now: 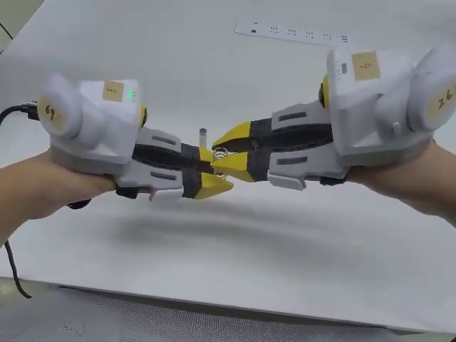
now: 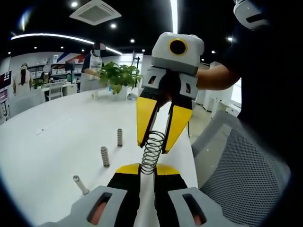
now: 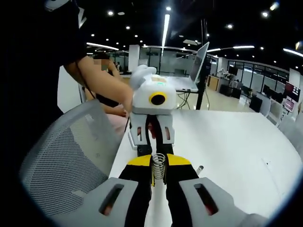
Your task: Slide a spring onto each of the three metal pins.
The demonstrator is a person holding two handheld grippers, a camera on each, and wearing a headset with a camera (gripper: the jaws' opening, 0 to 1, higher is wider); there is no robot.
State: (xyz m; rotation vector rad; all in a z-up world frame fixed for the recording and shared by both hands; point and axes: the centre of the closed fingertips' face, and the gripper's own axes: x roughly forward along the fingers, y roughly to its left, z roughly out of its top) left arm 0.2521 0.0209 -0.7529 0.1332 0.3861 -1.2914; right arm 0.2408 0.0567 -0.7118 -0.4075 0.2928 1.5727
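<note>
One steel spring [image 2: 152, 150] hangs in the air between the two grippers, which meet tip to tip over the white table [image 1: 235, 242]. My left gripper [image 2: 148, 168] is shut on its near end. My right gripper [image 2: 154, 146] faces it and grips the spring's far end between its yellow jaws. In the right gripper view the spring [image 3: 158, 165] stands between my right gripper [image 3: 158, 163]. Behind the tips, two pins [image 2: 120, 137] [image 2: 104, 156] each carry a spring. A third pin [image 2: 79, 184] is bare. The head view has one pin [image 1: 203, 134] just above my left gripper [image 1: 216, 171].
A white power strip [image 1: 292, 32] lies at the table's far side. The table's front edge [image 1: 214, 306] runs close below the grippers. A grey mesh chair [image 2: 246, 179] stands beside the table. A black cable [image 1: 11, 114] trails from the left gripper.
</note>
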